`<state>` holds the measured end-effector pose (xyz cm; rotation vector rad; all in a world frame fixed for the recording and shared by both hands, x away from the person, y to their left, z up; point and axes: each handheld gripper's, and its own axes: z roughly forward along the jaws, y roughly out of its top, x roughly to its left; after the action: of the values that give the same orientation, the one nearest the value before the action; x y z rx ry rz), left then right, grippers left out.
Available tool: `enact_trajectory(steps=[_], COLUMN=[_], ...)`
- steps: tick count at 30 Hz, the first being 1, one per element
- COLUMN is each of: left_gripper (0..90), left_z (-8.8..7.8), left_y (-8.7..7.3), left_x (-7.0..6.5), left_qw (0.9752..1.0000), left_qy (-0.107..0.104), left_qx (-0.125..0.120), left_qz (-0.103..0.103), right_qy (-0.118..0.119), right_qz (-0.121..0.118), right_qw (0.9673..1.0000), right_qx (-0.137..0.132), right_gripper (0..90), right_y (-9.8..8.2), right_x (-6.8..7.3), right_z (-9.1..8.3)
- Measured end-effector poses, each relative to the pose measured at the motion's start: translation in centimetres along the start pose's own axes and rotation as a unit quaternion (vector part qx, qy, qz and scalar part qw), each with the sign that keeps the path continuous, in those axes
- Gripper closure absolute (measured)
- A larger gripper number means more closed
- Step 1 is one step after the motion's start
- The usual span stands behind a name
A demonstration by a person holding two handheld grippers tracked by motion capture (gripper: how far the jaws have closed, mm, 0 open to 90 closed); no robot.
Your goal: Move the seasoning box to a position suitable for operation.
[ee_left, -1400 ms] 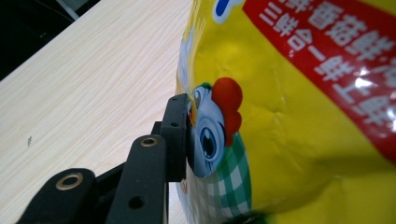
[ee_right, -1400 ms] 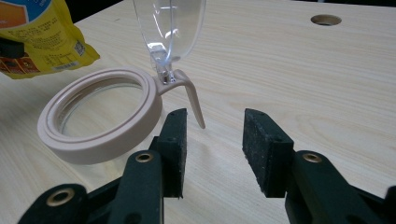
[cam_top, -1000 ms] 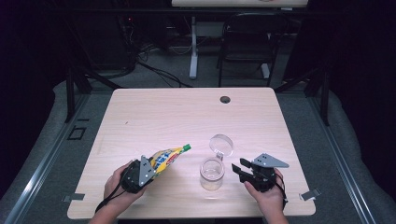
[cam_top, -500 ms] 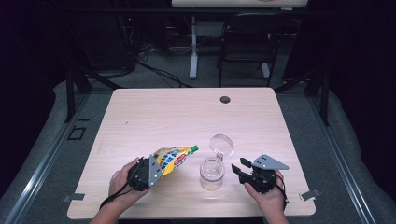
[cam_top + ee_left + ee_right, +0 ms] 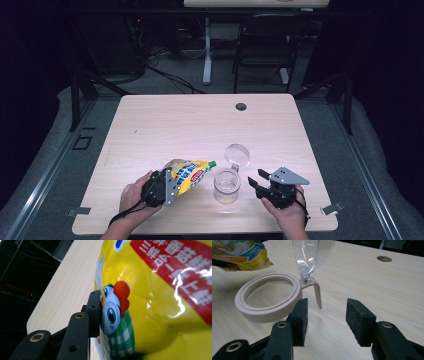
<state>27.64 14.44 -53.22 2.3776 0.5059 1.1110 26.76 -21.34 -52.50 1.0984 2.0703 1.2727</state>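
My left gripper clamps the yellow snack pouch, tilted spout-first toward the open jar near the table's front edge. My right gripper, its jaws just widened and empty, sits beside the jar. Unsteadied, I judge the jar could tip or the pour miss its mouth
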Motion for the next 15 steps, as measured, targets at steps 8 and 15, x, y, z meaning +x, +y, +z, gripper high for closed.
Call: enact_trajectory(steps=[8, 15], left_gripper=[66.7, 66.7], left_z=[-0.4, -0.5], left_y=[0.0, -0.2], left_x=[-0.2, -0.3], left_qw=[0.9996, 0.9991], left_qy=[0.021, 0.033], left_qx=[0.0, 0.001], left_qz=[0.018, 0.024], right_qy=[0.001, 0.012], right_qz=[-0.019, -0.028], right_qw=[0.9998, 0.9995], right_qx=[0.0, 0.002], right_gripper=[50.5, 57.4], right_y=[0.1, 0.2], right_x=[0.6, 1.2], right_z=[-0.1, -0.5])
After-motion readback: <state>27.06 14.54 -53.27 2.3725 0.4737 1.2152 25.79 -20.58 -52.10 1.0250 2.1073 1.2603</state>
